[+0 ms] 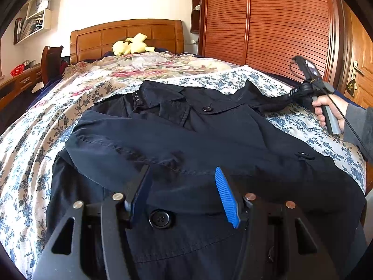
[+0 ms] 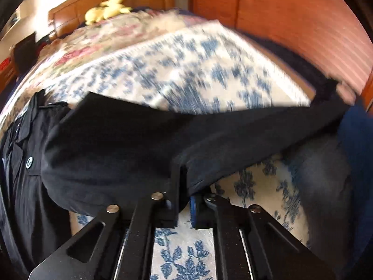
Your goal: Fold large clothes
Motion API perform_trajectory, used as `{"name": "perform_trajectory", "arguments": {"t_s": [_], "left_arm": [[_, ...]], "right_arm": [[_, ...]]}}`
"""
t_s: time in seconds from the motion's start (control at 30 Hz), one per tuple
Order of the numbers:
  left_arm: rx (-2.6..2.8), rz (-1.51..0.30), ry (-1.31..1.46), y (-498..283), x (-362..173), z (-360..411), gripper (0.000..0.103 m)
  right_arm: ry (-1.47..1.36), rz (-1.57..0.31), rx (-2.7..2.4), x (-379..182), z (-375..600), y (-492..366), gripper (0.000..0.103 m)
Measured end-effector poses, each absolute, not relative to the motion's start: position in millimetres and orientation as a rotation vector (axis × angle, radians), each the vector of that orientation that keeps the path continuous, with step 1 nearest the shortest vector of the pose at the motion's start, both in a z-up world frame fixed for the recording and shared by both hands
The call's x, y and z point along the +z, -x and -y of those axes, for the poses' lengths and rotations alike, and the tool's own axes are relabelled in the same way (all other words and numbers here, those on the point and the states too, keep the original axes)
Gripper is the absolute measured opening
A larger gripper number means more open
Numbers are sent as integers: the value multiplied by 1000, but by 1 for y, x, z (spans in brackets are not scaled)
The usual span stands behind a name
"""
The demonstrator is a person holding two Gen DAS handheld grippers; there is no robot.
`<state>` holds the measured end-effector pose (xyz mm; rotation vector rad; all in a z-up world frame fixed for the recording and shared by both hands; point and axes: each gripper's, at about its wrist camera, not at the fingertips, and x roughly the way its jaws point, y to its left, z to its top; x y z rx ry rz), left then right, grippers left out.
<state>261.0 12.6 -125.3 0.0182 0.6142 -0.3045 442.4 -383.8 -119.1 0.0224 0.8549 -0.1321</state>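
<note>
A large dark navy coat (image 1: 186,135) lies spread on the bed, collar toward the headboard, one sleeve folded across its chest. My left gripper (image 1: 184,186) is open and empty, hovering low over the coat's front above a black button (image 1: 160,218). My right gripper (image 1: 295,93) is at the far right, shut on the coat's right sleeve (image 1: 277,101) and holding it lifted. In the right wrist view the gripper (image 2: 185,186) pinches the sleeve (image 2: 209,140), which stretches across the frame above the bedspread; this view is motion-blurred.
The bed has a blue floral bedspread (image 1: 28,163) and a pink floral quilt (image 1: 130,65) near the wooden headboard (image 1: 126,35), where a yellow plush toy (image 1: 131,44) sits. A wooden wardrobe (image 1: 268,23) stands on the right, a desk (image 1: 16,79) on the left.
</note>
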Motion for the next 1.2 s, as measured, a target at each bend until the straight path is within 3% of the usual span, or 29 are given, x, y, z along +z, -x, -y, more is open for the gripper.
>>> {"name": "perform_trajectory", "arguments": {"t_s": [0.33,0.77,0.87,1.0,1.2], "left_arm": [[-301,-618,-12,-261,-127,-13,55],[-299,-620,0,-261,-127,-15,55],[-298,-621,0,-261,-128,-15,55],[-298,-620,-4,-261,-127,-15,55],[-297,-620,-8,-260,-127,-14,55]], "right_arm": [[134,-625,137,-46,282,-375,2],[259,-789,267,-84,200,-309,3],[277,-804,255,-85,202,-301,9],[307,-751,269,-74,201,-285,40],[329,-690,247,-53,211,-273,47]]}}
